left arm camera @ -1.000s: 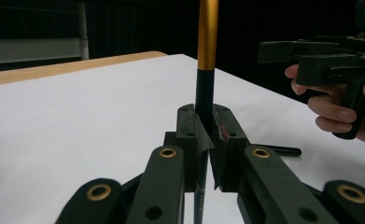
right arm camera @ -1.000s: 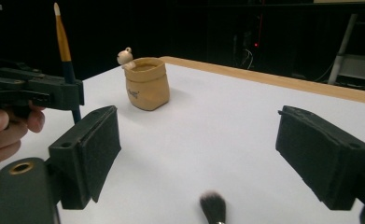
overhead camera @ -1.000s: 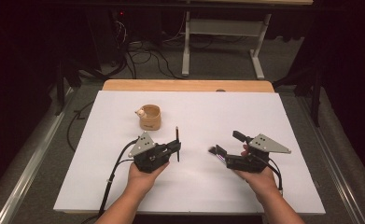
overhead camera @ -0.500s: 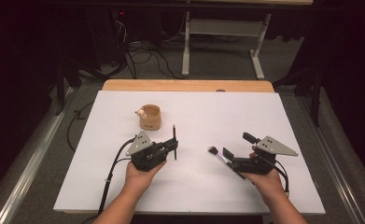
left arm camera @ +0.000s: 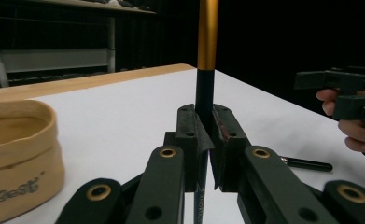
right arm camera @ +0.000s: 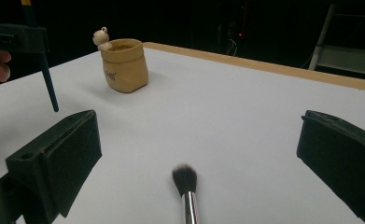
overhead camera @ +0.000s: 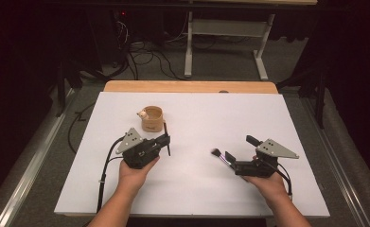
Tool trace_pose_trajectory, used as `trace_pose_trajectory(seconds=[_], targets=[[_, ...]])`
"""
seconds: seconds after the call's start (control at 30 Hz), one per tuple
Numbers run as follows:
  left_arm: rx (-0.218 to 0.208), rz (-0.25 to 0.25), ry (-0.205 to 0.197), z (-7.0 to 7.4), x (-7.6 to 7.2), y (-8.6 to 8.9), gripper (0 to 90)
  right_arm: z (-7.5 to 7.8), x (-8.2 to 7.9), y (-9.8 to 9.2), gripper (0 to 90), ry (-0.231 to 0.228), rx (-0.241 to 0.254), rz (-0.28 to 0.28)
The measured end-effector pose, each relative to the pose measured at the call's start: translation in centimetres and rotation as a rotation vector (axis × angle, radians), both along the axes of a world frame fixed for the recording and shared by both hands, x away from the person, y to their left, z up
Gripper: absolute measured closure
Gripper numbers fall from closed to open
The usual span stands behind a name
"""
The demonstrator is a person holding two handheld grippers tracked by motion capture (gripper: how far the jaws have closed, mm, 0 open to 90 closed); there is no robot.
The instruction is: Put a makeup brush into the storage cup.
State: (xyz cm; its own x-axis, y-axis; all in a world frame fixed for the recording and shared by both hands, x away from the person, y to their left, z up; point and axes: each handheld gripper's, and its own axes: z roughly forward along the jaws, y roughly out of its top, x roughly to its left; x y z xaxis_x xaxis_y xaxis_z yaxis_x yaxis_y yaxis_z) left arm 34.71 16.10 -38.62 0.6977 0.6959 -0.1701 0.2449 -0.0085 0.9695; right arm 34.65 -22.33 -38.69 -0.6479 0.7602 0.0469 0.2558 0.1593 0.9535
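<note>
On my table [overhead camera: 197, 198], the cup [overhead camera: 152, 118] sits far left; the makeup brush [overhead camera: 220, 157] lies right of it, nearer me.

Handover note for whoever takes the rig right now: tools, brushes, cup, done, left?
Left tool: shut on the upright dark brush, close to the tan cup.
Right tool: jaws have just been opening and now stand wide; the makeup brush lies on the white table between them, pads off it.
Done: nothing in the cup that I can see.
Left: probably drop the held brush into the cup, then deal with the second one.
</note>
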Motion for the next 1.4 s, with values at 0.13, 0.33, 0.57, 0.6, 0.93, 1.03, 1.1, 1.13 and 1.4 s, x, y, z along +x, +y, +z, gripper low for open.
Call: trace_pose_trajectory(seconds=[0.13,0.33,0.57,0.6,0.93,1.03,1.1,1.13,1.4], targets=[[-0.004,0.029,-0.006,0.1,0.2,0.9,83.1,0.0,0.0,0.0,1.4,0.002,0.000,0.000],[-0.014,0.072,-0.001,-0.1,0.6,2.1,83.1,0.0,-0.1,0.0,1.4,-0.006,0.004,-0.005],[-0.011,0.109,-0.004,0.0,0.7,3.0,83.1,0.0,-0.1,0.0,1.4,-0.006,0.002,0.000],[-0.009,0.115,-0.005,-0.1,0.8,3.2,83.1,0.0,-0.1,0.0,1.4,-0.006,-0.001,0.000],[-0.010,0.186,0.003,-0.3,1.1,5.0,83.1,0.0,-0.1,0.0,1.4,-0.006,-0.001,0.000],[-0.012,0.201,0.003,-0.3,1.1,5.3,83.1,0.0,-0.1,0.1,1.4,-0.009,-0.003,0.002],[-0.010,0.204,0.002,-0.4,1.1,5.4,83.1,0.0,-0.1,0.1,1.4,-0.009,-0.004,0.004],[-0.008,0.206,0.002,-0.4,1.1,5.4,83.1,0.0,-0.1,0.1,1.4,-0.008,-0.004,0.004],[-0.006,0.213,-0.004,-0.3,1.2,5.4,83.1,0.0,-0.1,0.0,1.4,-0.007,-0.004,-0.002]])
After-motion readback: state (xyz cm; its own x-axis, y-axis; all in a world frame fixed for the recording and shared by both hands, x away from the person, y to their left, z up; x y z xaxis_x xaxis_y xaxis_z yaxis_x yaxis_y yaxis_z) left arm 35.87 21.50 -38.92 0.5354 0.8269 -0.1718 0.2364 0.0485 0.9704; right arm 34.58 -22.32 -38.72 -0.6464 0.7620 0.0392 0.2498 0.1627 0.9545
